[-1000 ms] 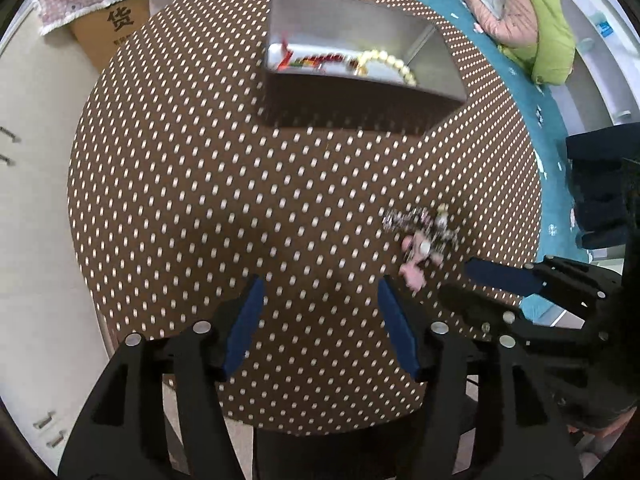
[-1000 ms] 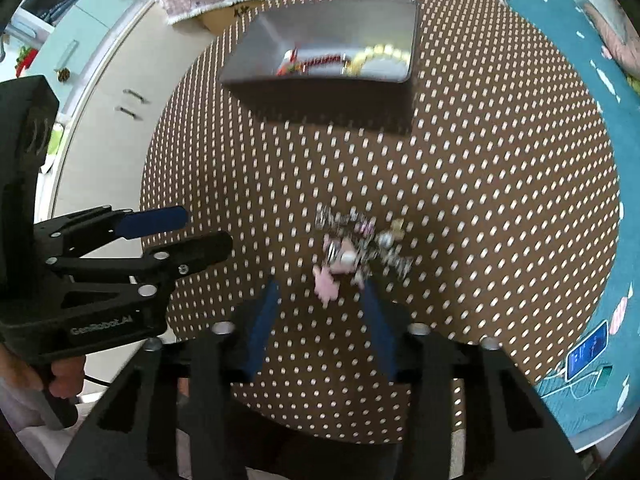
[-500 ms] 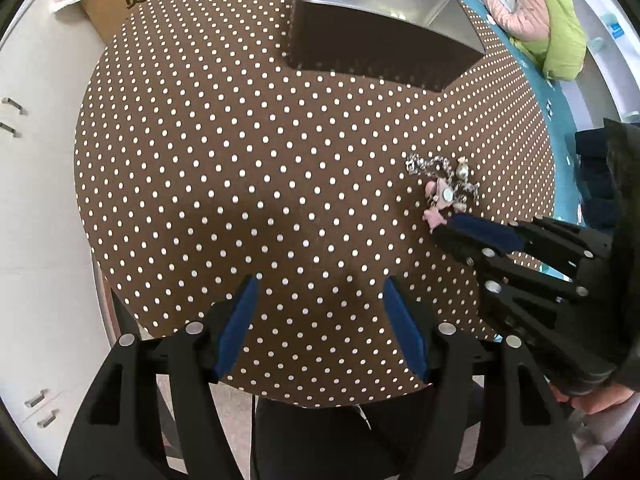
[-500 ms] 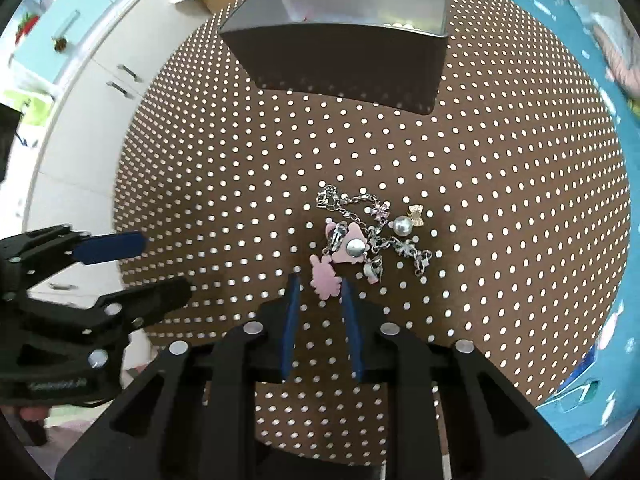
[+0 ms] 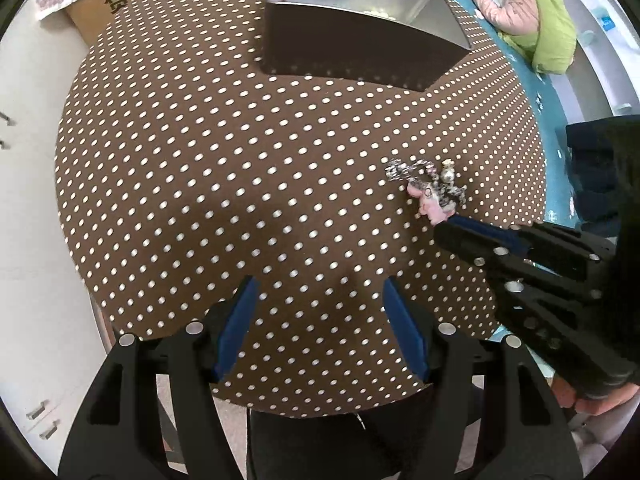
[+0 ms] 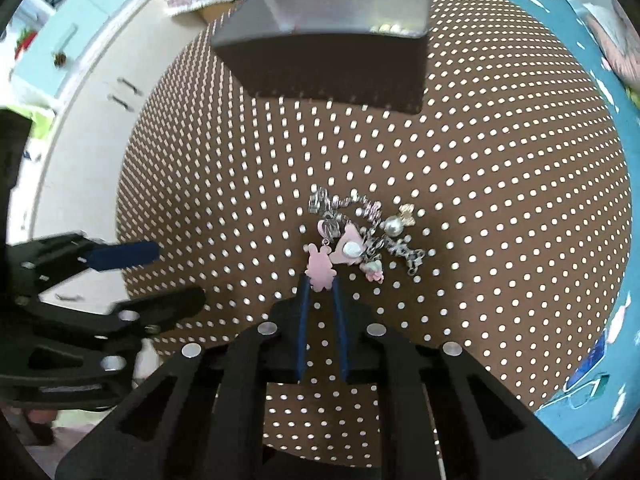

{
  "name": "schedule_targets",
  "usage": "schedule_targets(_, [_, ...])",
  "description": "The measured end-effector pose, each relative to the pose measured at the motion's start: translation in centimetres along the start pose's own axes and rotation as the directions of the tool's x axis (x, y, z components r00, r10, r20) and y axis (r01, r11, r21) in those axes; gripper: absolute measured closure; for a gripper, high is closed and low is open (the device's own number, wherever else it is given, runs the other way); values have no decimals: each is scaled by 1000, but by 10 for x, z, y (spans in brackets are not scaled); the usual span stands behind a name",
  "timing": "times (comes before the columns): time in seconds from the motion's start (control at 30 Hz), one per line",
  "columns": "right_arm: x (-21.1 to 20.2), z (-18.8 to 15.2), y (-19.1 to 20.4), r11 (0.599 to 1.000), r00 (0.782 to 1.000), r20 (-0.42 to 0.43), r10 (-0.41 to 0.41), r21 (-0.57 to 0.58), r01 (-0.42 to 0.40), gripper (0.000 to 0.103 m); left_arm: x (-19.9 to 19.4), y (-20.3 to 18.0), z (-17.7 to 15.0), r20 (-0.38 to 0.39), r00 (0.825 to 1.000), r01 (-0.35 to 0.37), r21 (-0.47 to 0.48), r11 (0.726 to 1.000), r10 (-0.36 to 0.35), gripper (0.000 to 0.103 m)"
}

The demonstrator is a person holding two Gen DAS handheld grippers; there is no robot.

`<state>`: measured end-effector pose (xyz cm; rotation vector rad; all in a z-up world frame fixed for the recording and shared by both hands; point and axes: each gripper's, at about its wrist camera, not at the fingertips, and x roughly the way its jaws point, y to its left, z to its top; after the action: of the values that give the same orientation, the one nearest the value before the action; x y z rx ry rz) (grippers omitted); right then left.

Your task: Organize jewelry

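A silver charm bracelet (image 6: 366, 236) with pink charms and a pearl lies on the brown dotted round table (image 6: 500, 208). It also shows in the left wrist view (image 5: 434, 188). My right gripper (image 6: 320, 280) is low over the table with its jaws narrowed around the pink bunny charm (image 6: 320, 270). My left gripper (image 5: 316, 300) is open and empty over the table's near edge, left of the bracelet. A grey metal box (image 6: 332, 36) stands at the far side with pearl beads (image 5: 378, 12) inside.
A cardboard box (image 5: 108, 4) and pink cloth lie beyond the table at back left. White cabinets (image 6: 92, 92) are on the left. A teal mat with clothes (image 5: 536, 12) is on the right.
My right gripper has come down and forward onto the bracelet and its jaws have narrowed around the pink charm. My left gripper has drawn back a little, still open.
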<state>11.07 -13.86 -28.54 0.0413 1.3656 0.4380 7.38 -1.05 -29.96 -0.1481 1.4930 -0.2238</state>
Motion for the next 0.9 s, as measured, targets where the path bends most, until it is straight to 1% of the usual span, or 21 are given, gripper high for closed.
schedule_targets(0.07, [-12,9,-9,1000,1000,25,8,22,-9,95,2,-8,7,-5,1000,14,17,1000,-14,37])
schedule_targets(0.1, [-18,12,-13,999,999,39,15,35,-16,103,3,-12,11,-4,1000,20,29,999,-20,38])
schedule_targets(0.17, [-29,18,-20,998,997,68,34,59,-38,103,5,-20,17,-2,1000,29,47,998,-29,39])
schedule_targets(0.23, [-37,24,-27,997,995,93,27,69,-33,103,8,-30,25,-4,999,35,66,997,-35,39])
schedule_targets(0.27, [-38,25,-28,997,995,97,32,66,-39,103,10,-33,27,-5,999,35,73,997,-35,39])
schedule_targets(0.3, [-38,27,-29,997,994,86,60,50,-65,103,11,-37,31,-6,999,34,81,996,-33,39])
schedule_targets(0.33, [-36,27,-29,996,995,67,74,36,-76,100,12,-40,34,-8,999,33,86,996,-33,39])
schedule_targets(0.4, [-27,23,-22,999,997,54,50,20,-51,99,15,-45,38,-14,1000,30,94,995,-28,39])
schedule_targets(0.43, [-22,20,-18,999,998,38,51,8,-51,97,18,-49,41,-16,1000,23,96,995,-22,40])
schedule_targets(0.47, [-16,17,-17,999,999,18,50,-5,-50,96,19,-50,43,-17,1000,1,96,995,1,40])
schedule_targets(0.5, [-8,16,-13,999,1000,-2,29,-33,-29,95,22,-51,45,-19,1000,-11,95,995,13,40])
schedule_targets(0.53, [-2,15,-9,998,1000,-14,8,-60,-9,94,24,-50,47,-26,1000,-13,89,996,16,40])
schedule_targets(0.6, [7,5,-2,995,999,-39,11,-102,-15,92,26,-43,48,-29,1000,-6,60,998,8,40])
schedule_targets(0.63, [11,5,0,994,999,-50,7,-110,-12,89,27,-40,49,-29,1000,-9,46,999,11,40])
schedule_targets(0.67, [14,2,1,994,999,-53,-6,-112,0,85,27,-36,50,-28,1000,-11,36,999,12,40])
schedule_targets(0.7, [16,2,2,993,999,-52,-16,-119,10,76,26,-32,51,-26,1000,-11,22,1000,12,40])
schedule_targets(0.73, [17,3,4,991,999,-44,-17,-132,11,70,26,-28,51,-24,1000,-9,10,1000,10,39])
schedule_targets(0.83, [19,4,11,981,1000,-16,-17,-196,13,69,26,-18,49,-23,1000,-10,-15,1000,9,38])
schedule_targets(0.9, [25,2,19,967,1000,-12,-16,-253,13,69,28,-15,49,-26,1000,-10,-33,999,10,38])
